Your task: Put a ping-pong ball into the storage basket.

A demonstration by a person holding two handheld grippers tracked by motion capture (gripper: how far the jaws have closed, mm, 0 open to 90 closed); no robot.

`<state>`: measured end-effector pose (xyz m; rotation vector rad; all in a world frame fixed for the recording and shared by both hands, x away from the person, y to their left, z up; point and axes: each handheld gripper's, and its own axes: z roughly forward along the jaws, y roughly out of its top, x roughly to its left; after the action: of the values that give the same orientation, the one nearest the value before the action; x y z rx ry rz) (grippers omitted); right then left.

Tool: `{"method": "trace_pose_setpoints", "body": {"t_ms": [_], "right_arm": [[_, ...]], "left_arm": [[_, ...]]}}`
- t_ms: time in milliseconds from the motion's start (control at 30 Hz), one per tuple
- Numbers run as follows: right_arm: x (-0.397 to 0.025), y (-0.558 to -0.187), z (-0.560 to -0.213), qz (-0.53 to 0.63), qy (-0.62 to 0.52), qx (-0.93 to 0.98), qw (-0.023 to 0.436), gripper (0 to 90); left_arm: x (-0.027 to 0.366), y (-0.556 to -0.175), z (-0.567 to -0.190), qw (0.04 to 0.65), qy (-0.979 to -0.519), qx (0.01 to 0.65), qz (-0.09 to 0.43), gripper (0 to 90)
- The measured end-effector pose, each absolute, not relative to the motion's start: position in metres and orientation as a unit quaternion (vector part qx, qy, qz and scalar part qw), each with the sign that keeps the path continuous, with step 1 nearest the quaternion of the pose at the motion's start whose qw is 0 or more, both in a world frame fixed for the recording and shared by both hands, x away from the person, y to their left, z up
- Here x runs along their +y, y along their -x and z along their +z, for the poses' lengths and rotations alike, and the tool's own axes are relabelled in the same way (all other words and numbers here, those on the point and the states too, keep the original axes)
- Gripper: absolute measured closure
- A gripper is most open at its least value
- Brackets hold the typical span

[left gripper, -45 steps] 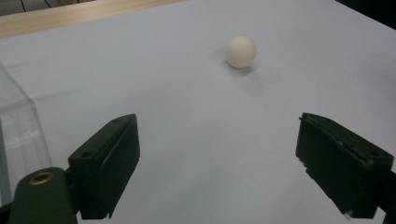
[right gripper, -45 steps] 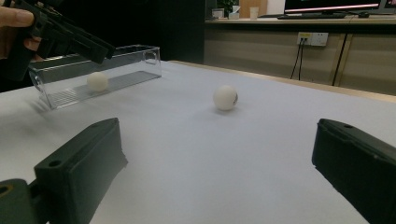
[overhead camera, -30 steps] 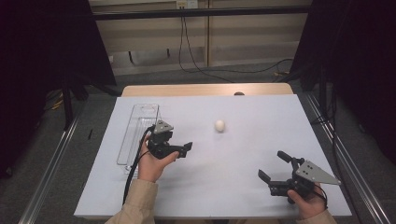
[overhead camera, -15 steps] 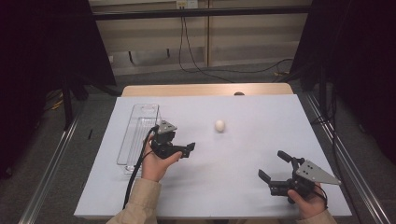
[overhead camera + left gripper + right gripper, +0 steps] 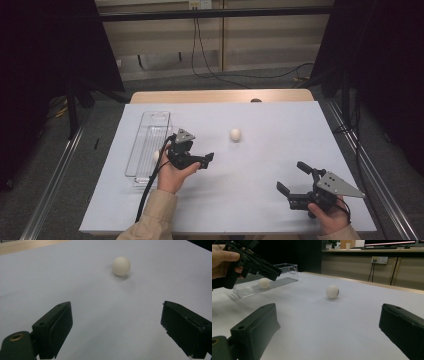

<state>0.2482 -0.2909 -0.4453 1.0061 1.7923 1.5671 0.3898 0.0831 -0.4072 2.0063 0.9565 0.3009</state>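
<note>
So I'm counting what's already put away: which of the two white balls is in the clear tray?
The ball behind the left gripper, inside the clear tray. The other ball lies on the open table.

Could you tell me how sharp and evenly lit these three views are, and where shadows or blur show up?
High view: table bright, surroundings dark, ball sharp. Left gripper view: even soft light, ball casts a faint shadow, the close jaws slightly soft. Right gripper view: ball fairly crisp with a small shadow, the near jaws blurred, the left gripper dark against the clear tray.
</note>
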Motion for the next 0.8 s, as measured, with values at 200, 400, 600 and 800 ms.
{"method": "trace_pose_setpoints", "body": {"t_ms": [200,400,600,800], "right_arm": [[-0.291,-0.248,-0.445,0.583,-0.375,0.666,0.274,1.4],[-0.291,-0.248,-0.445,0.583,-0.375,0.667,0.274,1.4],[-0.29,-0.249,-0.445,0.583,-0.374,0.667,0.274,1.4],[-0.29,-0.249,-0.445,0.582,-0.374,0.668,0.275,1.4]], "left_arm": [[0.077,-0.391,-0.408,0.435,-0.809,0.377,0.122,10.4],[0.073,-0.393,-0.41,0.434,-0.81,0.375,0.126,10.4],[0.072,-0.395,-0.411,0.435,-0.808,0.375,0.128,10.3],[0.069,-0.396,-0.41,0.438,-0.809,0.37,0.128,10.4]]}}
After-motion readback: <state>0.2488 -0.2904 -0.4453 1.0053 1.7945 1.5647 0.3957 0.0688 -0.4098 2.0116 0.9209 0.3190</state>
